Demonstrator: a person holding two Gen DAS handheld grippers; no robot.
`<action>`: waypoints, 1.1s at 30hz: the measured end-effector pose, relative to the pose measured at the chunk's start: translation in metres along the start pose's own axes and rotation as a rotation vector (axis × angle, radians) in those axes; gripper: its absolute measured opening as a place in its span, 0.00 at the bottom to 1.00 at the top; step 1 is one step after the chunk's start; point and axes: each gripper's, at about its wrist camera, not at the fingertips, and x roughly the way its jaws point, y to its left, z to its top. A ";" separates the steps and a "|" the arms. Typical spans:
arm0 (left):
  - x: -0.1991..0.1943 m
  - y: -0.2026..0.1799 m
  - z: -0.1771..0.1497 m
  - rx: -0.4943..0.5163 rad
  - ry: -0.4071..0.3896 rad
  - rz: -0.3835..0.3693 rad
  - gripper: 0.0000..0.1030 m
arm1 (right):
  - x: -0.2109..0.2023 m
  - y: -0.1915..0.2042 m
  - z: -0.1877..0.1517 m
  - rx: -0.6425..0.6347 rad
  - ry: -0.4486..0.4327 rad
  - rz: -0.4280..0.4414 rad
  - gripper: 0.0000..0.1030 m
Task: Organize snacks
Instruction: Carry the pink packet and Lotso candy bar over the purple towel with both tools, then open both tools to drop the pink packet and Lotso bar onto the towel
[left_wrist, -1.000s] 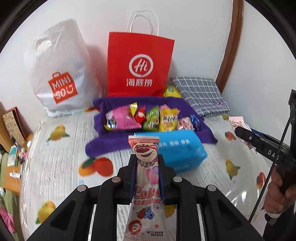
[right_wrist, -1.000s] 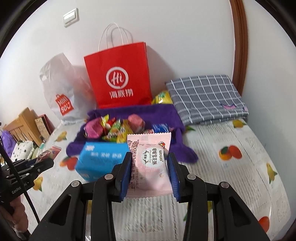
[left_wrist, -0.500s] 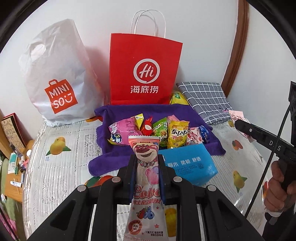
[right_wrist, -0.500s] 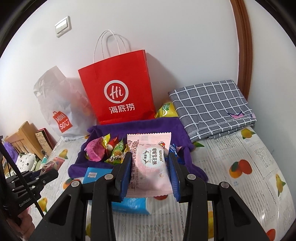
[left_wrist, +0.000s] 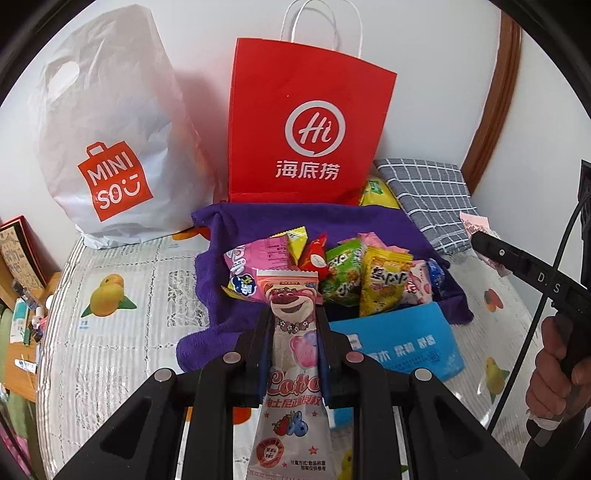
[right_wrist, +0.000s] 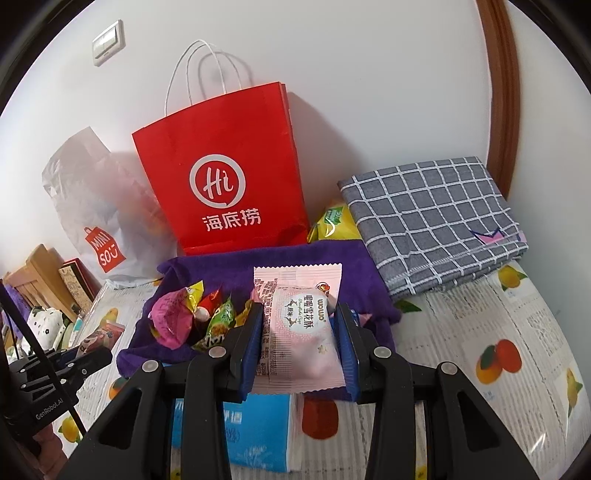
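Observation:
My left gripper (left_wrist: 293, 325) is shut on a tall pink bear-print snack packet (left_wrist: 291, 369), held upright over the near edge of a purple towel (left_wrist: 258, 225). Several colourful snack packets (left_wrist: 343, 273) lie heaped on that towel. My right gripper (right_wrist: 299, 325) is shut on a pale pink pillow packet (right_wrist: 299, 332), above the same purple towel (right_wrist: 325, 258) and right of the snack heap (right_wrist: 195, 317). A red paper bag (left_wrist: 306, 133) stands behind the towel, against the wall. The right gripper shows at the right edge of the left wrist view, the left gripper at the left edge of the right wrist view.
A white Miniso plastic bag (left_wrist: 107, 140) leans left of the red bag. A blue tissue pack (left_wrist: 402, 343) lies at the towel's near edge. A grey checked folded cloth (right_wrist: 428, 218) and a yellow packet (right_wrist: 332, 221) lie right. Fruit-print tablecloth (left_wrist: 110, 295); wooden shelf clutter (right_wrist: 48, 291) at left.
Both grippers have moved forward toward the towel and the bags, each still holding its packet. The red bag, the snack heap and the tissue pack now look larger and nearer.

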 end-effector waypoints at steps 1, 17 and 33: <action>0.002 0.000 0.002 -0.002 0.002 0.003 0.19 | 0.002 0.000 0.001 -0.003 -0.001 0.000 0.37; 0.014 -0.011 0.032 0.029 0.011 0.044 0.19 | 0.021 -0.008 0.027 -0.041 -0.026 0.026 0.37; 0.048 0.000 0.068 -0.059 0.049 -0.046 0.19 | 0.074 -0.041 0.039 -0.024 0.049 0.025 0.37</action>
